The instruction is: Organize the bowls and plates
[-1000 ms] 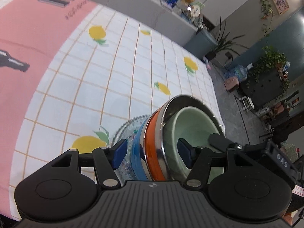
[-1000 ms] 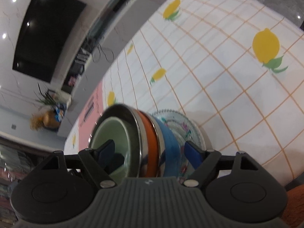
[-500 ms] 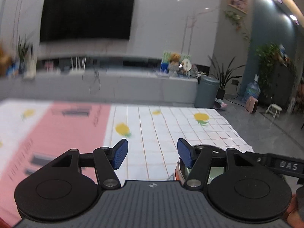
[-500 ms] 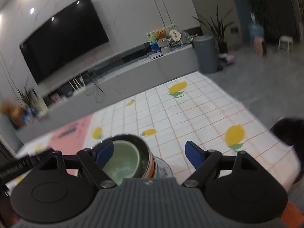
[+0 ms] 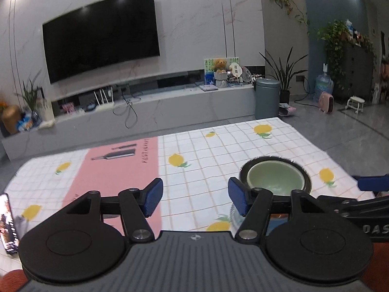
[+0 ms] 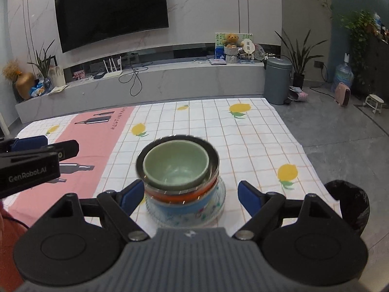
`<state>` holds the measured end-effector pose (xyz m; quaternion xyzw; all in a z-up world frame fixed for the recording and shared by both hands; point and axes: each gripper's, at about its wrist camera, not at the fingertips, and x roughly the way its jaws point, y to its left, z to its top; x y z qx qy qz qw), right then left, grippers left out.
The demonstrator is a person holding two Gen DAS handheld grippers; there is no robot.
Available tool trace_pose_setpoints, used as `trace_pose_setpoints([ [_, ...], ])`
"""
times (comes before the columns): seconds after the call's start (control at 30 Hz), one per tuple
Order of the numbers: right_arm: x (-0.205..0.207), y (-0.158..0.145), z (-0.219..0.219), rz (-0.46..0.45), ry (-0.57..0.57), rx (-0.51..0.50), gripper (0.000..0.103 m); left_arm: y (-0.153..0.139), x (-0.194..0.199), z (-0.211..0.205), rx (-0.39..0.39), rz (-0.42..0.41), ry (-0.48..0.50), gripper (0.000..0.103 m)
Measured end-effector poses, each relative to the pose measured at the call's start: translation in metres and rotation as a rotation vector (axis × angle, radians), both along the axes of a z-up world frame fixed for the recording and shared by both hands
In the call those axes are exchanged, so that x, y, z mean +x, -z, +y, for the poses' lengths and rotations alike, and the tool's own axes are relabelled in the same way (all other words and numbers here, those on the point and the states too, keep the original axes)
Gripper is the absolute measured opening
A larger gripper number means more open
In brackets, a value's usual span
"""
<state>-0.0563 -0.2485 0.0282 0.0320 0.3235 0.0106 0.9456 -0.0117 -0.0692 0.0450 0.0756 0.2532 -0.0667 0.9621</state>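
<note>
A stack of dishes stands on the lemon-print tablecloth [image 6: 255, 131]: a pale green bowl [image 6: 176, 164] sits inside a steel bowl [image 6: 214, 163], over an orange bowl [image 6: 180, 198], a blue patterned bowl [image 6: 182, 210] and a clear patterned plate [image 6: 220, 197]. My right gripper [image 6: 190, 196] is open and empty, its fingers on either side of the stack's near side, apart from it. My left gripper [image 5: 194, 196] is open and empty, to the left of the stack [image 5: 276, 176]. In the left wrist view the right gripper's fingertip [image 5: 373, 185] shows at the right edge.
A pink panel [image 6: 85, 136] covers the cloth's left part. A phone [image 5: 7, 221] lies at the table's left edge. A dark round object [image 6: 350, 202] sits at the table's right edge. Beyond the table are a TV bench [image 6: 145, 82] and a grey bin [image 6: 277, 80].
Both grippers have tipped from steep sideways views to level and pulled back from the stack. The stack stands upright on the cloth, no longer between the left fingers.
</note>
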Motion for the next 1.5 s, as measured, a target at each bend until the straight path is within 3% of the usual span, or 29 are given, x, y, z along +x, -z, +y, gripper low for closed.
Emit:
trace_pose_setpoints([
  [0.07, -0.01, 0.002, 0.004, 0.002, -0.006, 0.001, 0.083, 0.006, -0.006, 0.004, 0.002, 0.003, -0.005, 0.084],
  [0.17, -0.023, 0.005, 0.016, -0.004, -0.031, -0.037, 0.083, 0.013, -0.014, 0.01, -0.023, 0.01, -0.017, 0.084],
  [0.27, -0.03, 0.012, 0.027, 0.002, -0.048, -0.073, 0.083, 0.023, -0.017, 0.012, -0.02, 0.07, 0.0, 0.088],
  [0.43, -0.029, 0.028, 0.035, 0.063, -0.065, -0.069, 0.083, 0.046, -0.023, 0.011, 0.048, 0.122, -0.024, 0.088],
  [0.53, -0.029, 0.034, 0.04, 0.071, -0.062, -0.103, 0.083, 0.057, -0.02, 0.014, 0.043, 0.176, -0.026, 0.088],
  [0.8, -0.019, 0.051, 0.042, 0.148, -0.054, -0.13, 0.083, 0.071, -0.017, 0.018, 0.051, 0.225, -0.025, 0.088],
  [1.5, -0.012, 0.06, 0.048, 0.172, -0.073, -0.135, 0.083, 0.076, -0.014, 0.018, 0.054, 0.247, -0.03, 0.088],
])
